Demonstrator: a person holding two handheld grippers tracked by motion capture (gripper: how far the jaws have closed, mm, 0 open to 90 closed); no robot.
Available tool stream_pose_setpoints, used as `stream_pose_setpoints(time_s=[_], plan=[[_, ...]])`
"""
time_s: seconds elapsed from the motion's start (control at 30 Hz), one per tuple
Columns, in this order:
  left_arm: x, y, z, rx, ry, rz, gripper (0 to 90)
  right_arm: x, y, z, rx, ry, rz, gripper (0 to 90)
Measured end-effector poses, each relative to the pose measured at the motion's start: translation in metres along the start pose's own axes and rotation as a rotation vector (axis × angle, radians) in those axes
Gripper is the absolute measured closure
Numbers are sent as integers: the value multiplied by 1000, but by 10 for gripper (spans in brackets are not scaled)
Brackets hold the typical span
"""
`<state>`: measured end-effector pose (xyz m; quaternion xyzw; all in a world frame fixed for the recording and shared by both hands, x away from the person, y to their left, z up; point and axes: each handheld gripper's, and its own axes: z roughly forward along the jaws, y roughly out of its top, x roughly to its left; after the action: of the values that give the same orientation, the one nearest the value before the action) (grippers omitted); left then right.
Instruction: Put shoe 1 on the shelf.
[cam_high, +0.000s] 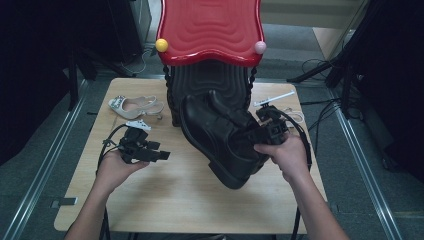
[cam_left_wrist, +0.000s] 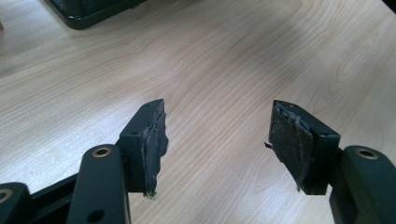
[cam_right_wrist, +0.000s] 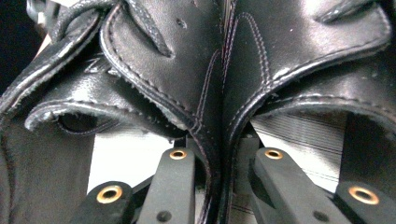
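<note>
Pair of black leather boots (cam_high: 220, 135) held up off the worktop (cam_high: 165, 200) near its middle, soles tipped toward the left, toes low, just in front of the black stand with the red wavy top (cam_high: 210, 25). Right claw (cam_high: 265, 131) has both boots at once: in the right gripper view the jaws are closed on the two inner collar edges (cam_right_wrist: 219, 121) pressed together, leather pinched between the pads. Handling guess: heavy for a single pinch, thick rubber soles carry most of the mass, so the load hangs well away from the grip and will want to swing and twist. Upper leather is soft and glossy, folds under pressure, likely to creep out of the pads if jerked; nothing fragile here. Better hold would be deeper on the collar or at the heel counter, where it is stiffer, or a second support under the soles. Left claw (cam_high: 150, 152) is free for that: jaws wide apart, nothing between them, hovering over bare wood in the left gripper view (cam_left_wrist: 219, 140), well apart from the boots. Outward: a pale slingback heel (cam_high: 135, 106) lies at the far-left of the worktop, a white syringe-like item (cam_high: 274, 98) at the far right behind the right claw
</note>
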<state>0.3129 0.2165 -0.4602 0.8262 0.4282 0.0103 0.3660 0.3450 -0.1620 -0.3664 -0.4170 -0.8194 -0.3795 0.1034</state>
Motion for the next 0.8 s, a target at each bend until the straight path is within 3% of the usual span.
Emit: stream_pose_setpoints(time_s=[0.17,0.37,0.5,0.67,0.8], plan=[[-1,0,2,8,3,6,367,-5,24,3,-87,-31,44,834],[-3,1,6,25,2,19,366,-9,50,14,-171,-105,84,833],[-2,1,7,32,-2,25,365,-11,58,22,-224,-135,114,833],[-3,1,8,35,-2,29,366,-12,66,34,-267,-232,121,833],[-4,1,11,48,-6,34,366,-10,72,46,-272,-294,104,833]])
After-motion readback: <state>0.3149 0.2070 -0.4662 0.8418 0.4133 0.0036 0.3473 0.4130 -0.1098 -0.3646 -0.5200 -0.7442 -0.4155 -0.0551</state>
